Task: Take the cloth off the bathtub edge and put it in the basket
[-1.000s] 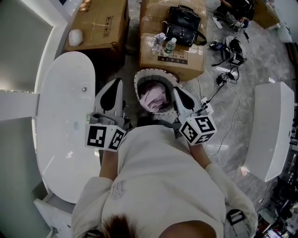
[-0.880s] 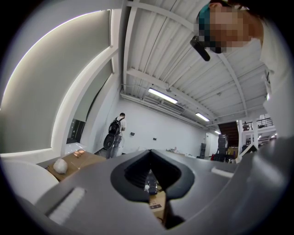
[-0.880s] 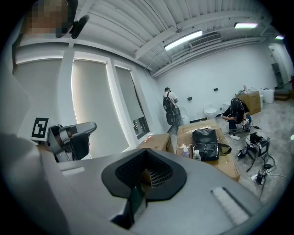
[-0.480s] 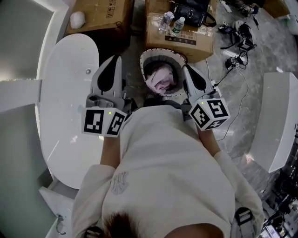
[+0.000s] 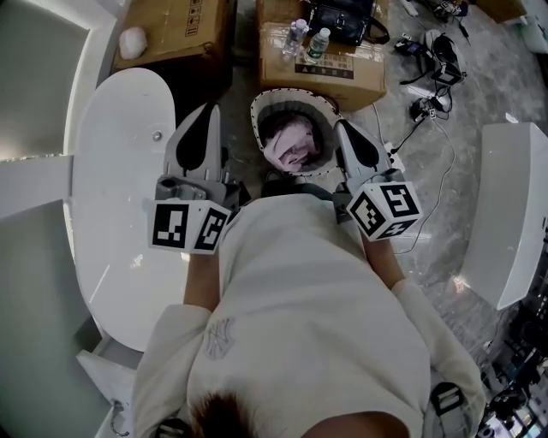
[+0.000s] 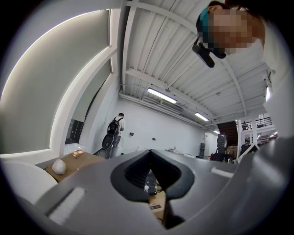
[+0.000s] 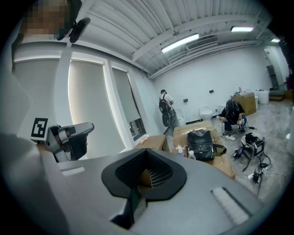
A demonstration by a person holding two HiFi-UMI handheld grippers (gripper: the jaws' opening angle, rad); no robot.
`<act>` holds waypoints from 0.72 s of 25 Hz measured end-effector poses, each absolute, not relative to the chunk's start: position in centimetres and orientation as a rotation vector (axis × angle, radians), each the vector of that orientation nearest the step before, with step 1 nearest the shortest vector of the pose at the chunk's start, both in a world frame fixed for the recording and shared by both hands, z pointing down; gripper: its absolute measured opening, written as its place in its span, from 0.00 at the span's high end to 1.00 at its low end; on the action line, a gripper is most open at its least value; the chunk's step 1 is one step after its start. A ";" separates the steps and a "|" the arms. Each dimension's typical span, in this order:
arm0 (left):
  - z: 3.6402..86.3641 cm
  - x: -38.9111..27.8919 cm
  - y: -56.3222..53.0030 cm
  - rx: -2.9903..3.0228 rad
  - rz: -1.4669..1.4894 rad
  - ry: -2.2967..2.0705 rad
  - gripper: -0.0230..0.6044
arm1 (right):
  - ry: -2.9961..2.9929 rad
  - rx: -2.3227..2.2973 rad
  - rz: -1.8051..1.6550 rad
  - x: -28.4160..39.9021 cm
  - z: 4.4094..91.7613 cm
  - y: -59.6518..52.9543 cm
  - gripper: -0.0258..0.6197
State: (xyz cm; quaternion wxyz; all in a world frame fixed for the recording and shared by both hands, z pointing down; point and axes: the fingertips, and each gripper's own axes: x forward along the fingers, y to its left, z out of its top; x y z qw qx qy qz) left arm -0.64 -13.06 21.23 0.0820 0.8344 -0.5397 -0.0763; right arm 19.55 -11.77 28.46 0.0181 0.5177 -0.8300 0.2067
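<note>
Cloth (image 5: 291,145): pink, crumpled; lies inside the basket (image 5: 295,92), below its rim.
Basket: round, white; stands on the floor just ahead of the person, between the two grippers.
Bathtub (image 5: 120,171): white, oval; to the left of the basket.
Left gripper (image 5: 208,115): jaws together, nothing between them; held between bathtub and basket.
Right gripper (image 5: 344,128): jaws fully together, nothing between them; just beside the basket's right rim.
Cardboard box (image 5: 321,64): beyond the basket; carries a black bag (image 5: 342,17) and two bottles (image 5: 304,38).
</note>
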 end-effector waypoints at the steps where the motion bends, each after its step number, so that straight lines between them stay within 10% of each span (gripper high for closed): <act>1: 21.2 -0.6 -13.1 2.492 -0.228 -1.611 0.89 | -2.577 1.610 0.642 19.6 28.4 -11.8 0.96; 18: 21.4 -0.6 -12.9 2.489 -0.224 -1.606 0.89 | -2.599 1.597 0.633 19.2 28.2 -11.7 0.96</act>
